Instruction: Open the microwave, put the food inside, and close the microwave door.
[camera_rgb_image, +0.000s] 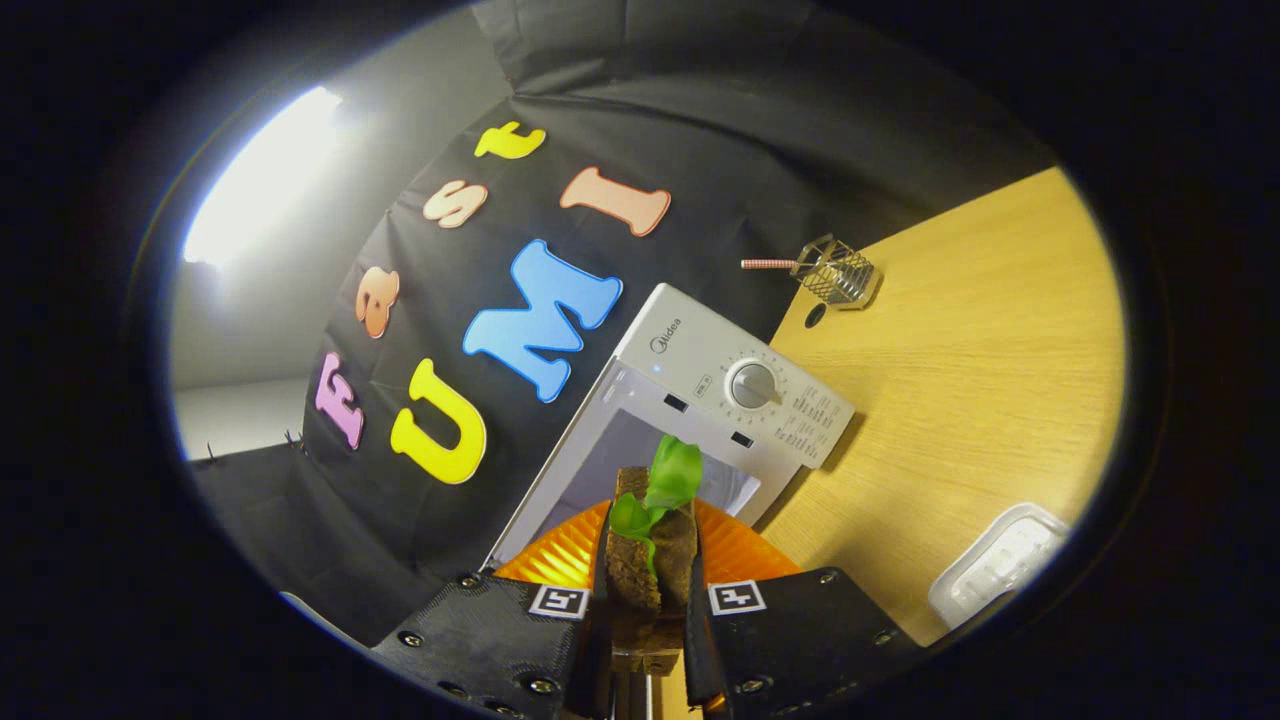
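With the microwave (700, 400) already open, the tool (648, 600) is clamped on the sandwich (650, 560) just before its cavity; next, ease it inside.

Gripper view rides on the gripper (646, 590), looking forward along its fingers, rolled hard sideways. Close on the microwave (700, 400) opening just ahead; desk (980, 380) surface runs beyond to its far edge and booth wall.

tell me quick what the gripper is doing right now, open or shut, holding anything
Gripper: shut on the sandwich, both fingers pressing its sides, over the orange plate, in front of the open microwave.
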